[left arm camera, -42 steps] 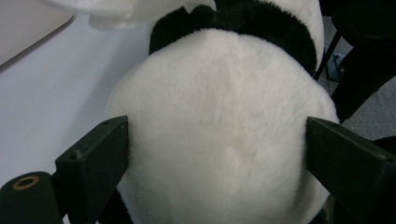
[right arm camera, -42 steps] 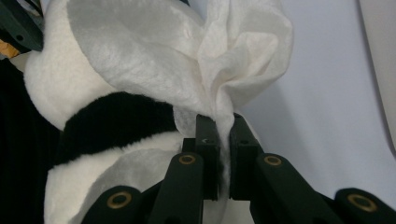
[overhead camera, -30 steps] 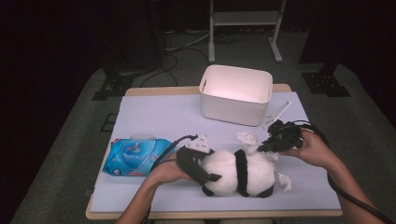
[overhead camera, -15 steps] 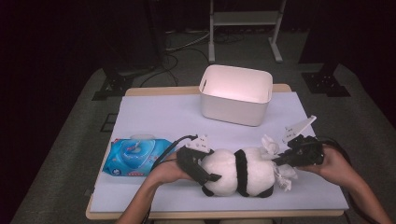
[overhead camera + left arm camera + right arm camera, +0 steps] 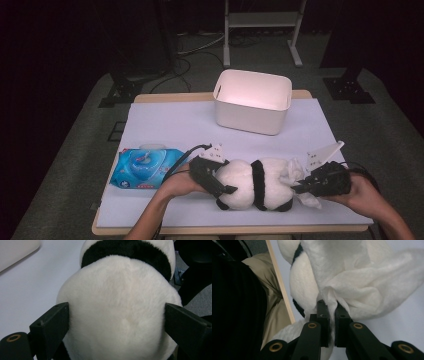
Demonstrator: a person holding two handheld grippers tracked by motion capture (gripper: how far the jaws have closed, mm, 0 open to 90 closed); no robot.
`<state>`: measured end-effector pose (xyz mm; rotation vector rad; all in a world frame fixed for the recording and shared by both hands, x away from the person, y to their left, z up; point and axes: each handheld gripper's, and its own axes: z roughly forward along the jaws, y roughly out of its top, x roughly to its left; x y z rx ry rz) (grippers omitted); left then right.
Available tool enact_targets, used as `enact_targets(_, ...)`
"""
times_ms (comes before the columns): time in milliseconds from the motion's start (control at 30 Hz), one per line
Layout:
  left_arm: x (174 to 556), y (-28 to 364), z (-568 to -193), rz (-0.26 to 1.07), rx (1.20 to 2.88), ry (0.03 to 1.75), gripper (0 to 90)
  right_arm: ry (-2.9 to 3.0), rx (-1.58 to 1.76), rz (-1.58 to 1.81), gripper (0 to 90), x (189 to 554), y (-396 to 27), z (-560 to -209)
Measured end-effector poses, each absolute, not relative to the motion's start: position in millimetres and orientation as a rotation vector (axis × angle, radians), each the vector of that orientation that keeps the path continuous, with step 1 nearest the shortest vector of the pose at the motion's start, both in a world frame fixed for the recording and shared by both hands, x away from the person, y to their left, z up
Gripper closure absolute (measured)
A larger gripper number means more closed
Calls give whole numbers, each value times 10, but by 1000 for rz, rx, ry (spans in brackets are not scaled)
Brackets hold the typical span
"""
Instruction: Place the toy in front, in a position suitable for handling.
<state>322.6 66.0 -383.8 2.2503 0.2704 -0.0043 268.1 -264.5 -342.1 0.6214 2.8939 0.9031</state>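
A stuffed panda (image 5: 255,190) lies on its side near the front edge of the table (image 5: 170,120), between the person's two hands. The left gripper (image 5: 212,177) has its jaws clamped around the toy's white rounded end; in the left gripper view the two black jaws press into the fur on either side of the panda (image 5: 117,315). The right gripper (image 5: 306,186) is at the toy's other end, its jaws pinched closed on a white wipe (image 5: 372,290) that is bunched against the panda's fur (image 5: 303,287). Left of the toy, just beside the left hand (image 5: 175,186), lies a blue pack of wipes (image 5: 142,167). A white bin (image 5: 252,102) stands farther back on the table, well apart from the toy.
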Motion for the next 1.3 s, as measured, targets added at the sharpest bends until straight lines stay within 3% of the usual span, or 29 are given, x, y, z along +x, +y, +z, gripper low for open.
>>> enact_targets(833,3216,640,-3837,0,2246,277,78,2980,418,771,846,3123,-1810,-3240)
enact_targets(1300,3204,670,-3777,-2,2224,265,68,2947,469,813,851,3129,-1980,-3295)
